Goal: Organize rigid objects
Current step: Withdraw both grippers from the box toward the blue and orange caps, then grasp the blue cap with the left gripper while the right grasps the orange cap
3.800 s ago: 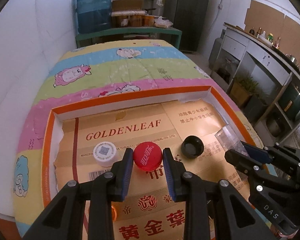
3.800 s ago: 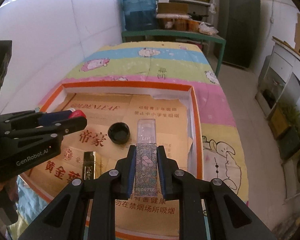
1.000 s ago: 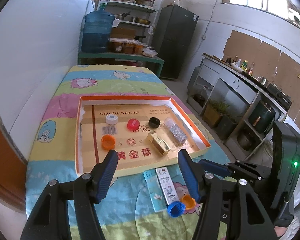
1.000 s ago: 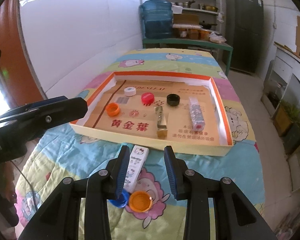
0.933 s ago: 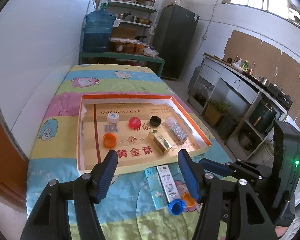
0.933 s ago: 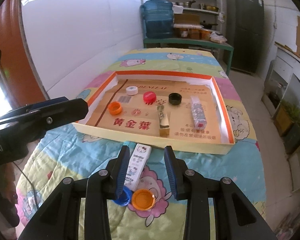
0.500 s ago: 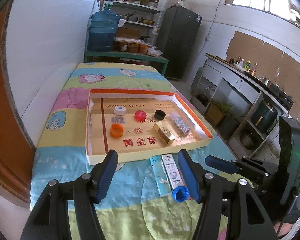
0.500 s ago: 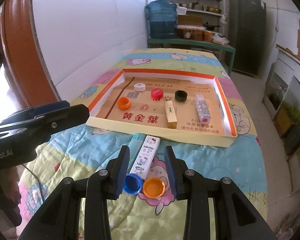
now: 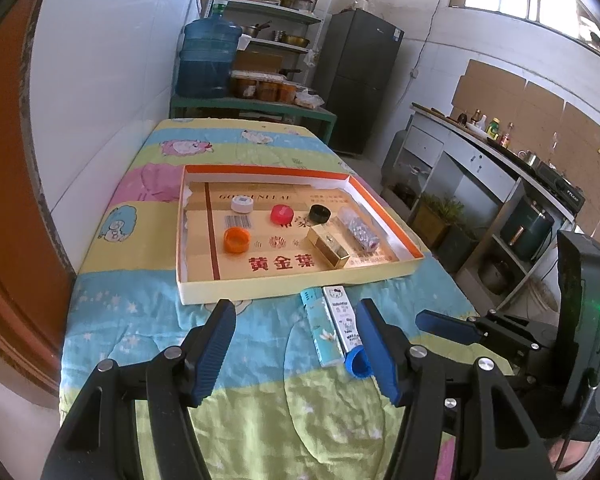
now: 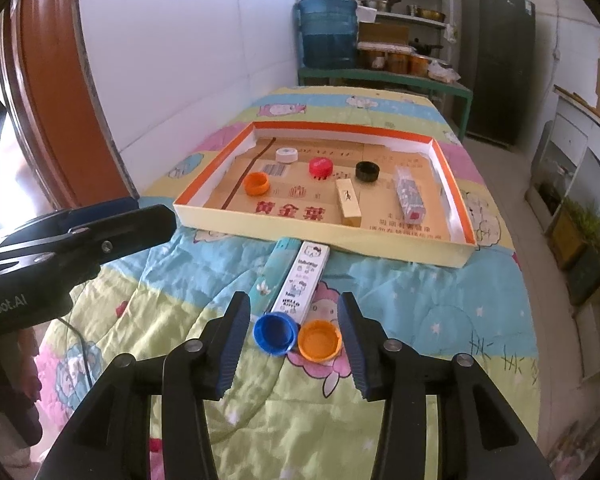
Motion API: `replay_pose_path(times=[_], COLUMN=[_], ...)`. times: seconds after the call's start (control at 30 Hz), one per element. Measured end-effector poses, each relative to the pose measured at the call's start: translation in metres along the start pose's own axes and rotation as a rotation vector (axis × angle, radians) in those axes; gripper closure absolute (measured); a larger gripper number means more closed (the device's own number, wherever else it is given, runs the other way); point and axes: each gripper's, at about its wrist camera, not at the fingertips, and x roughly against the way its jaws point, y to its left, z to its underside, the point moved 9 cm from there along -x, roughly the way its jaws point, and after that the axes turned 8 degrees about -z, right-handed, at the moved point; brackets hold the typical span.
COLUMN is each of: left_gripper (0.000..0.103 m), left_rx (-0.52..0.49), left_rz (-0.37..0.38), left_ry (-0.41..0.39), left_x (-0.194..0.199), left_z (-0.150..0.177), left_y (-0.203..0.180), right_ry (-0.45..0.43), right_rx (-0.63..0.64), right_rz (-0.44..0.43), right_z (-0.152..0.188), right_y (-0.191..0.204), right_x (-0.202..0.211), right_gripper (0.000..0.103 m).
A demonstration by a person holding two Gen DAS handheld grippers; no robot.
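An orange-rimmed cardboard tray (image 9: 384, 216) (image 10: 454, 184) lies on the quilt. In it are a white cap (image 9: 241, 204), a red cap (image 9: 282, 213), a black cap (image 9: 319, 213), an orange cap (image 9: 237, 239), a gold box (image 9: 327, 247) and a patterned lip-balm box (image 9: 358, 230). In front of the tray lie a teal box (image 10: 274, 272), a white Hello Kitty box (image 10: 301, 278), a blue cap (image 10: 275, 334) and an orange cap (image 10: 319, 340). My left gripper (image 9: 296, 344) is open and empty above the quilt. My right gripper (image 10: 296, 340) is open and empty, just behind the two loose caps.
The table's colourful quilt (image 9: 140, 312) runs to a white wall on the left. A shelf with a blue water jug (image 9: 210, 60) stands at the far end. A counter (image 9: 500, 160) and floor lie to the right.
Both grippers have pulled back from the tray toward the near end of the table. The tray looks smaller and the loose caps and boxes have come into view near my right gripper.
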Motion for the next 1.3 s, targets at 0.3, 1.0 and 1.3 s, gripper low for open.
replay_pose_path(times=[0.3, 1.0, 1.3], left_gripper=[0.041, 0.041, 0.041], left_rx=[0.004, 0.007, -0.052], left_rz=[0.001, 0.036, 0.073], left_ry=[0.008, 0.058, 0.098], left_x=[0.002, -0.007, -0.02], left_z=[0.02, 0.051, 0.062], left_y=[0.003, -0.005, -0.026], right_ry=[0.027, 0.057, 0.061], right_rx=[-0.009, -0.009, 0.066], right_rz=[0.004, 0.076, 0.076], right_z=[0.015, 0.053, 0.044], right_y=[0.0, -0.021, -0.022], right_x=[-0.003, -0.011, -0.035], right_gripper=[0.054, 0.053, 0.053])
